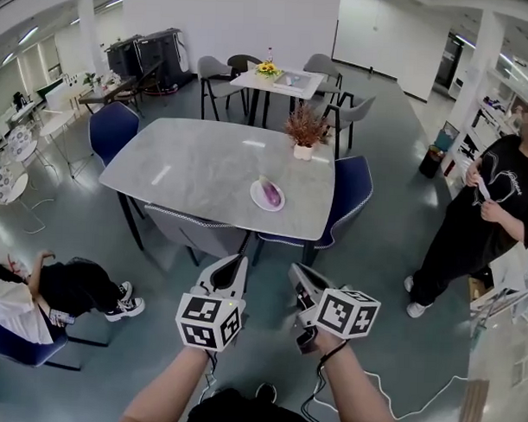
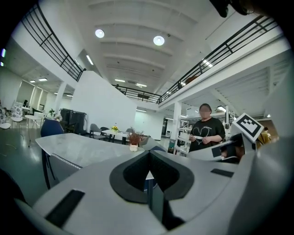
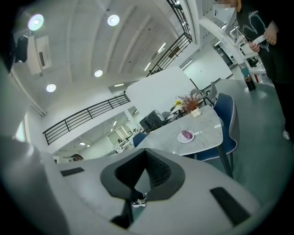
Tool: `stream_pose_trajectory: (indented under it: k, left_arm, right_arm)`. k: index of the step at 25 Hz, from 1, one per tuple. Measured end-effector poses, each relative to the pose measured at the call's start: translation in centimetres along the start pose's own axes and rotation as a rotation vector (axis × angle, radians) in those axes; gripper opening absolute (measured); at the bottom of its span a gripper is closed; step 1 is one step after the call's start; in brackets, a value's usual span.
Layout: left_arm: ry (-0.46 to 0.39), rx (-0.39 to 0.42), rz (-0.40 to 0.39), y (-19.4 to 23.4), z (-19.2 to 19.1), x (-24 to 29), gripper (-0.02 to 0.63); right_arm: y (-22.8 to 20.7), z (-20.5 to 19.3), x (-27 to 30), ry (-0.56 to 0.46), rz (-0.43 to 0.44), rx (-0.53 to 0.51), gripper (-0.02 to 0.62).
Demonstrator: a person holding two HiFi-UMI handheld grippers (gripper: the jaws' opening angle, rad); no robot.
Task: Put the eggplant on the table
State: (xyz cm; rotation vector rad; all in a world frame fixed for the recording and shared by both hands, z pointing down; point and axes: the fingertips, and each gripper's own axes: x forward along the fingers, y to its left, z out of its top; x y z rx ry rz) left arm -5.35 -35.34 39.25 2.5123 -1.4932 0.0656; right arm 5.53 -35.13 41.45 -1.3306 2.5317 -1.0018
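A purple eggplant (image 1: 270, 193) lies on a white plate (image 1: 255, 200) near the front right edge of the grey marble table (image 1: 196, 164). Both grippers hover in front of the table, well short of it and above the floor. My left gripper (image 1: 239, 262) is shut and empty, its jaws meeting at the tip (image 2: 149, 153). Beside it, my right gripper (image 1: 295, 270) is also shut with nothing held (image 3: 146, 151). In the right gripper view the eggplant (image 3: 187, 135) shows small on the table (image 3: 204, 131), far ahead.
A potted plant (image 1: 306, 129) stands at the table's far right. Blue chairs (image 1: 352, 190) (image 1: 111, 131) and a grey chair (image 1: 198, 232) surround it. A person (image 1: 484, 218) stands at the right, another sits at lower left (image 1: 32, 293). A second table (image 1: 277, 81) is behind.
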Motion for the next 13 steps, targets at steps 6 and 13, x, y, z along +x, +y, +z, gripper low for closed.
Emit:
stream_pose_trajectory:
  k: [6,13]
  left_arm:
    - [0.012,0.012,-0.032,0.9,0.9,-1.4,0.006]
    - [0.012,0.006,-0.028,3.6,1.6,-3.1,0.006]
  right_arm:
    - [2.7,-0.8,1.5,0.003,0.002,-0.007,0.005]
    - [6.5,-2.2,2.8,0.037,0.020,-0.045,0.005]
